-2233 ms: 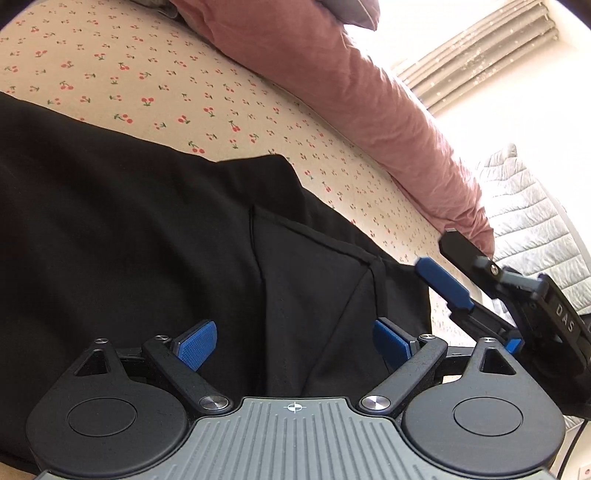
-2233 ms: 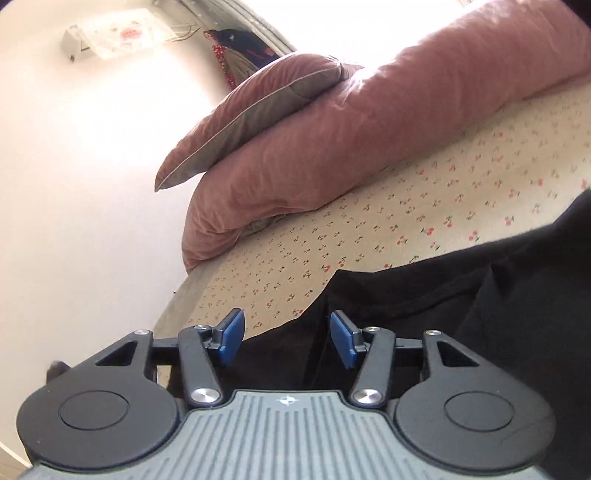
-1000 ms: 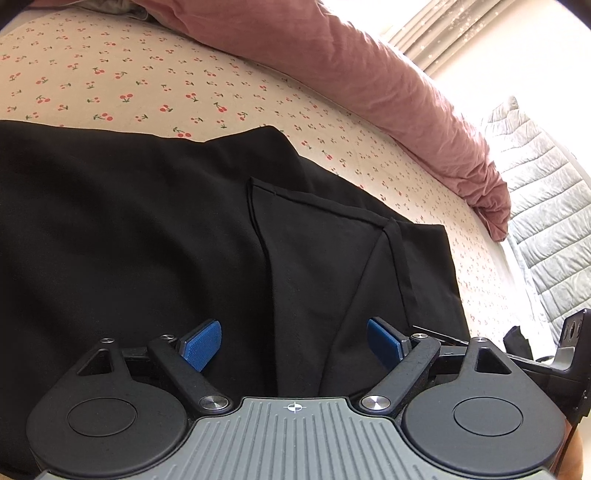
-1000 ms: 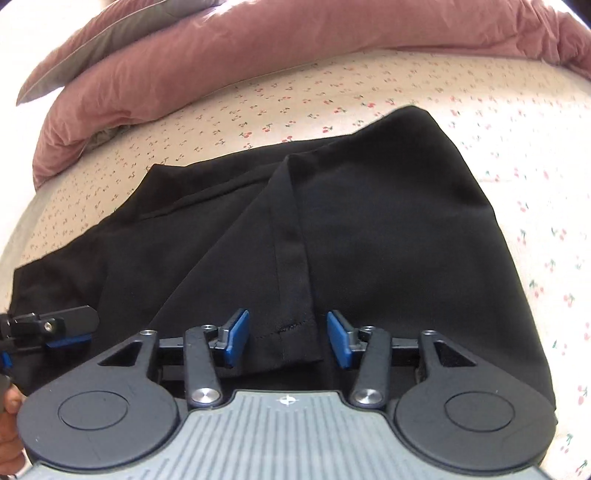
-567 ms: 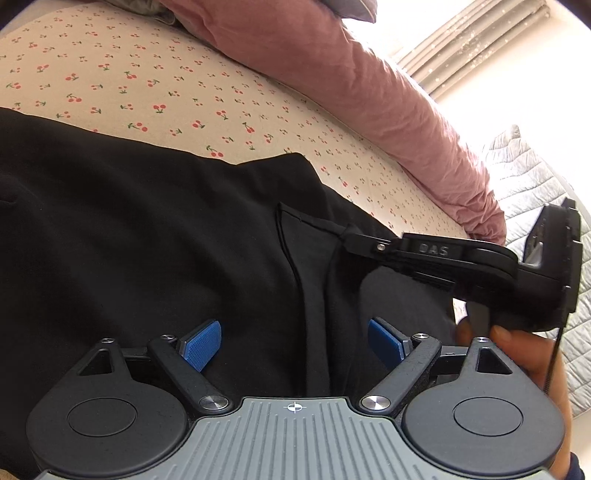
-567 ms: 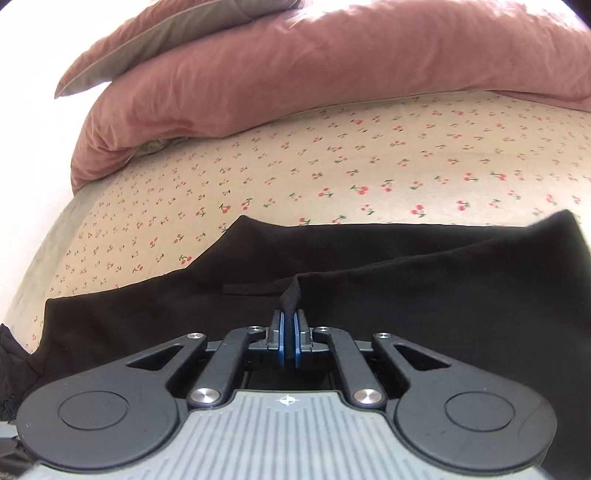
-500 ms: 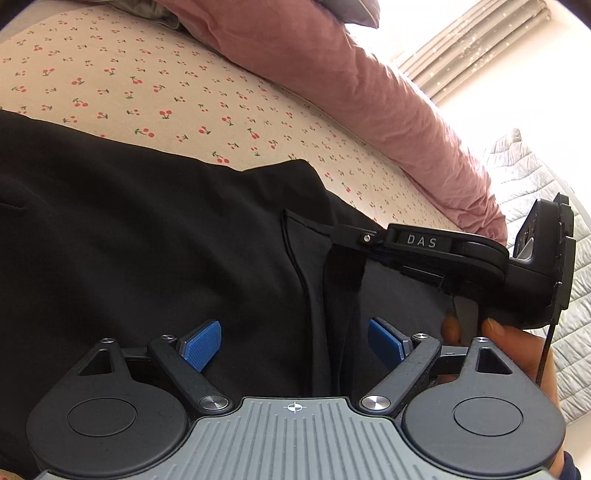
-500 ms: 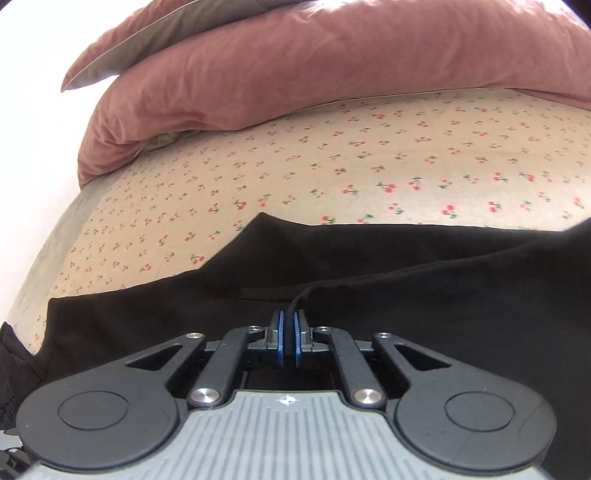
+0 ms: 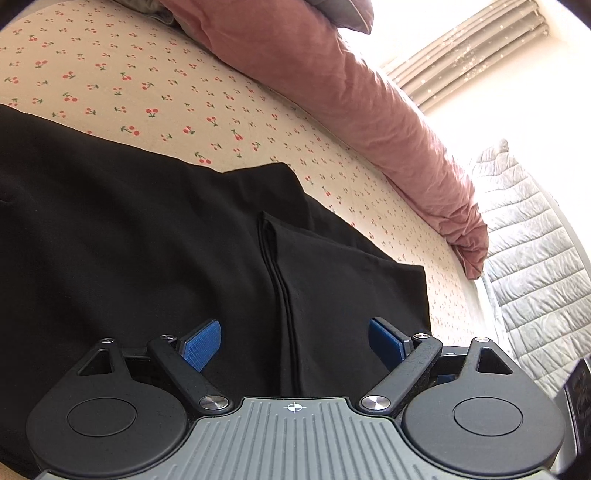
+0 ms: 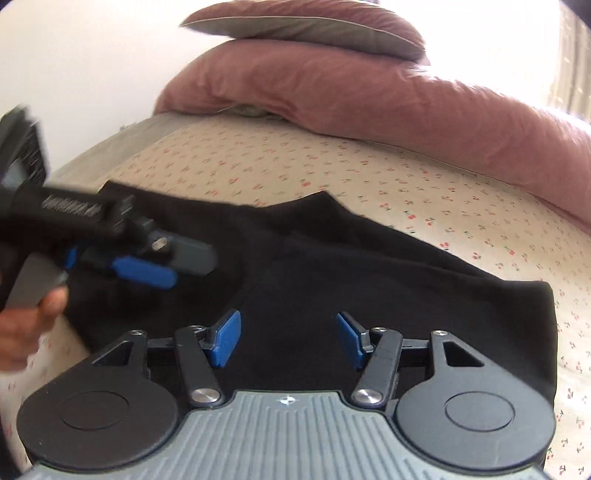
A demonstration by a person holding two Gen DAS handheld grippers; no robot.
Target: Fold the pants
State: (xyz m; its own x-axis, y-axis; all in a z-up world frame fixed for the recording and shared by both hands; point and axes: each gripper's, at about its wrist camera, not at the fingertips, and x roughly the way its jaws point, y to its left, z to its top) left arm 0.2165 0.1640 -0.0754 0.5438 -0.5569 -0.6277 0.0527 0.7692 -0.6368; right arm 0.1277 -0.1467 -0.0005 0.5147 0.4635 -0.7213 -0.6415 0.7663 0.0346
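Black pants [image 9: 147, 251] lie spread on the cherry-print bed sheet [image 9: 147, 85], with a folded layer and a seam running down the middle [image 9: 280, 295]. My left gripper [image 9: 295, 341] hovers low over the cloth, open, nothing pinched between its blue pads. In the right wrist view the pants [image 10: 406, 295] lie flat below my right gripper [image 10: 288, 339], whose jaws are opening with no cloth pressed between them. The left gripper [image 10: 155, 267] shows there too, blurred, at the left over the pants, held by a hand [image 10: 26, 325].
A long pink duvet roll [image 9: 369, 110] borders the far side of the bed, with a grey-backed pillow [image 10: 314, 26] on top of it. A grey quilted cover [image 9: 528, 266] hangs at the right. Bare sheet [image 10: 406, 177] lies between pants and duvet.
The right gripper, shut on a pants fold half a second ago, has let go, spread its jaws and pulled back and up. It has left the left wrist view; the fold lies flat.
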